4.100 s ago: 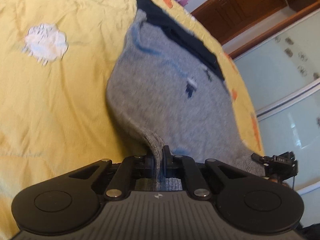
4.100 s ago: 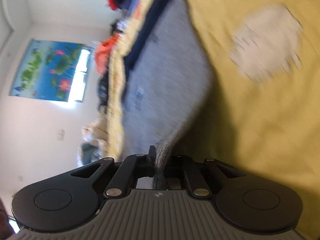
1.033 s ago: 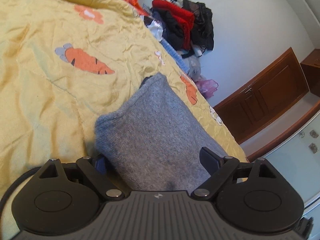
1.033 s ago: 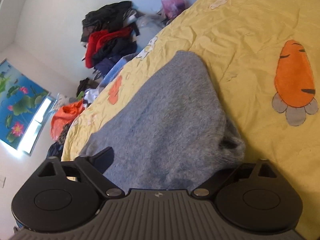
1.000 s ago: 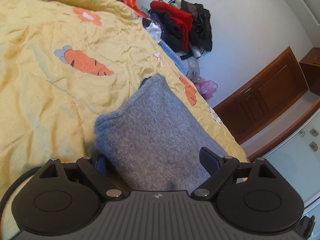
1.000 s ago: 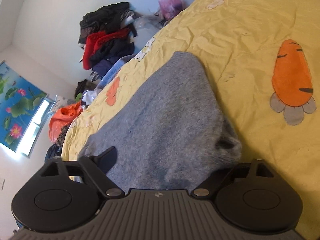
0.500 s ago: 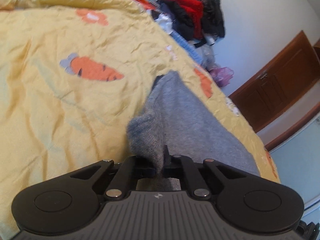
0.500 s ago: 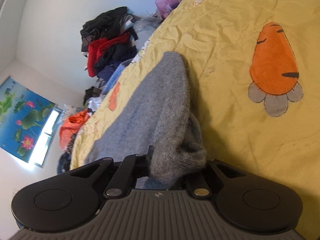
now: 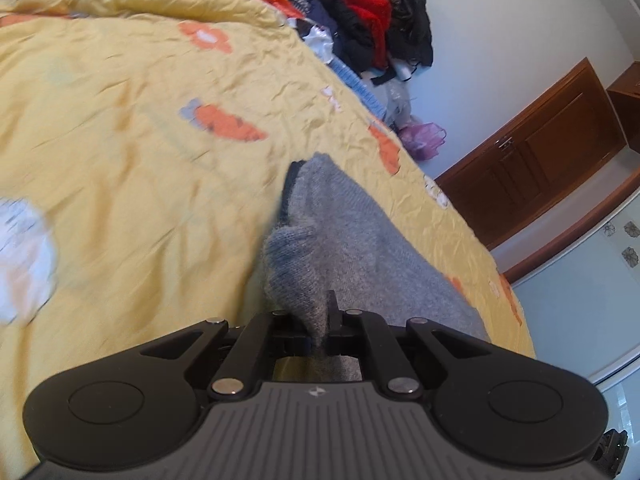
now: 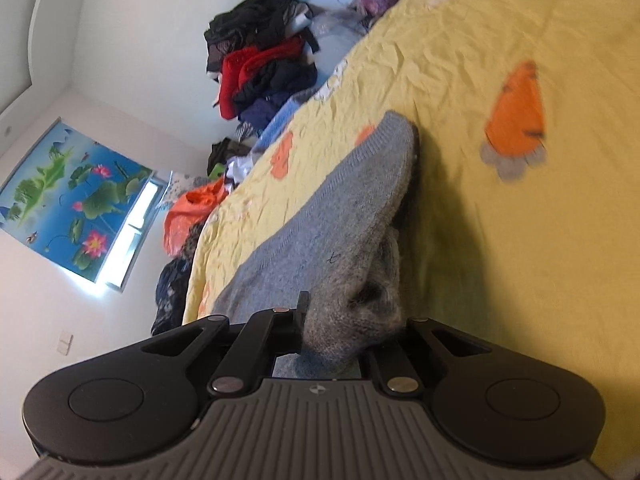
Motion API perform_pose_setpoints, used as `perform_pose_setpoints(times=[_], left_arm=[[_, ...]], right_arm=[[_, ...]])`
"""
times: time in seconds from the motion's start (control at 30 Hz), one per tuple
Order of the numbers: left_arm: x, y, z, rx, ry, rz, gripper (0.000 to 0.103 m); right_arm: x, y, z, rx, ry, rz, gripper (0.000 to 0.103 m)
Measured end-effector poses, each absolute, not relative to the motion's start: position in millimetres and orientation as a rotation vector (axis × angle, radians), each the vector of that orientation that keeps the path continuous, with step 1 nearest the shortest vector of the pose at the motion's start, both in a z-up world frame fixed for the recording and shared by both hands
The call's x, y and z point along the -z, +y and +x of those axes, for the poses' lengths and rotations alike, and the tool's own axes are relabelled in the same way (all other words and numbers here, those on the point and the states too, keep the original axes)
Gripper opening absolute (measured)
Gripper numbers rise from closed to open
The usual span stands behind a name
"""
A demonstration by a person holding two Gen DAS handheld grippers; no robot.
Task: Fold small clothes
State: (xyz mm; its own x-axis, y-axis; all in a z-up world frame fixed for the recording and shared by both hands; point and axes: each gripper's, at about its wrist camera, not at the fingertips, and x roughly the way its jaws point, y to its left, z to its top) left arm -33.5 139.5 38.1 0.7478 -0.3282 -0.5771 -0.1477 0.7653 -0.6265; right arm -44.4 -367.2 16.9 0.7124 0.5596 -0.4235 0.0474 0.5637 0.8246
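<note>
Yellow bedspread (image 9: 120, 128); tools (image 9: 318, 320) pinching sweater (image 9: 360, 240).

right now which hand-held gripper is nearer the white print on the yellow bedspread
Left. The white print lies just left of the left hand-held gripper; the right hand-held gripper holds the other end of the grey sweater, with the print out of its view.

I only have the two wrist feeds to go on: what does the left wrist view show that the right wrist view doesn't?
Left wrist only: a brown wooden cabinet against the wall, and a white patch on the bedspread. Right wrist only: a lotus picture beside a bright window. Both: the grey sweater on the yellow bedspread, pinched by the shut left tool and right tool, plus the clothes pile.
</note>
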Motion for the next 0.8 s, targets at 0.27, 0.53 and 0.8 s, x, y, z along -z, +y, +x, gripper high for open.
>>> perform_pose_setpoints(times=[0.27,0.53,0.8], left_arm=[[-29,146,-62,0.059,0.831,-0.533,0.017],[-88,165,-63,-0.159,0.433,-0.333,0.085],[-66,102,82,-0.011,0.660,-0.104,0.085]], right_arm=[[-4,-367,-68,-0.243,0.914,0.850,0.036],[-60,-393,-37,-0.188,0.650,0.569,0.089],[-25,-370,97,-0.178,0.796,0.426,0.086]])
